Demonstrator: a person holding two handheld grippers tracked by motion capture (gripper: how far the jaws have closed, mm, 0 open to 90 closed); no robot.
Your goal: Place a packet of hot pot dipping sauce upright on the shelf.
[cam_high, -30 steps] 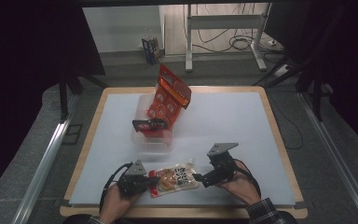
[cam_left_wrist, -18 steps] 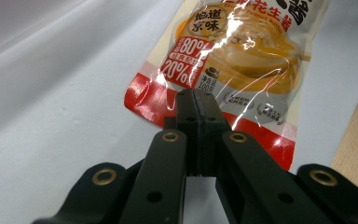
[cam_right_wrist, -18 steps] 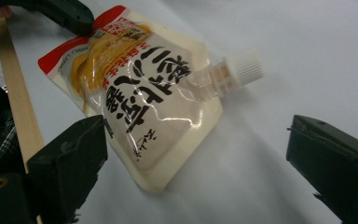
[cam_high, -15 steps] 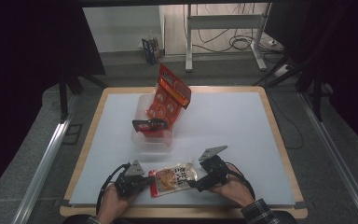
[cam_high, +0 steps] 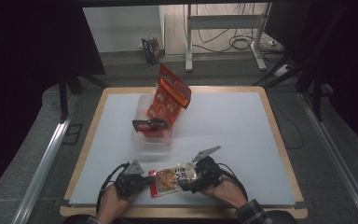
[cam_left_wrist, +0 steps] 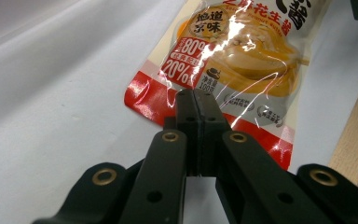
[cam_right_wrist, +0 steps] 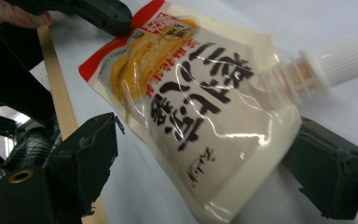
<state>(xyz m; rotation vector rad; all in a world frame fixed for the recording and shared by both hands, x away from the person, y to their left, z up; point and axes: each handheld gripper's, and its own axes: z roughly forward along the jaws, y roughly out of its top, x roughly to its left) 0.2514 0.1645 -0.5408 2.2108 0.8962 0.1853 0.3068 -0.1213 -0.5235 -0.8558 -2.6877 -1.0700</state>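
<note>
A spouted sauce pouch (cam_high: pixel 173 178) lies flat on the white table mat (cam_high: pixel 228 126), close to the near wooden edge of the table (cam_high: pixel 279 135), between the two hand-held grippers. Its print shows orange-yellow sauce, a red band along the bottom seam and large black characters; a white ribbed screw cap (cam_right_wrist: pixel 342 60) sits at the spout end.

Left gripper (cam_high: pixel 142 181): jaws fully together, pinching the red bottom seam of the pouch. In the left gripper view (cam_left_wrist: pixel 195 100) the two black pads meet with the foil edge caught between them. The person's left hand (cam_high: pixel 116 200) holds the gripper body just at the table's near edge.

Right gripper (cam_high: pixel 196 176): jaws have just been closing but stand wide apart, one on each side of the pouch's pale upper body. In the right gripper view (cam_right_wrist: pixel 200 158) the near jaw stands apart from the pouch's edge; whether the far jaw touches it cannot be told. No grip yet on this side. The right hand (cam_high: pixel 223 189) wears a plaid sleeve (cam_high: pixel 251 215).

Farther back, mid-table: a clear plastic bin (cam_high: pixel 153 135) holding a tall orange-red snack bag (cam_high: pixel 168 100), which stands tilted and juts above the rim, and a smaller dark packet (cam_high: pixel 149 124) lying across the bin's front. The bin is well apart from the pouch.
</note>
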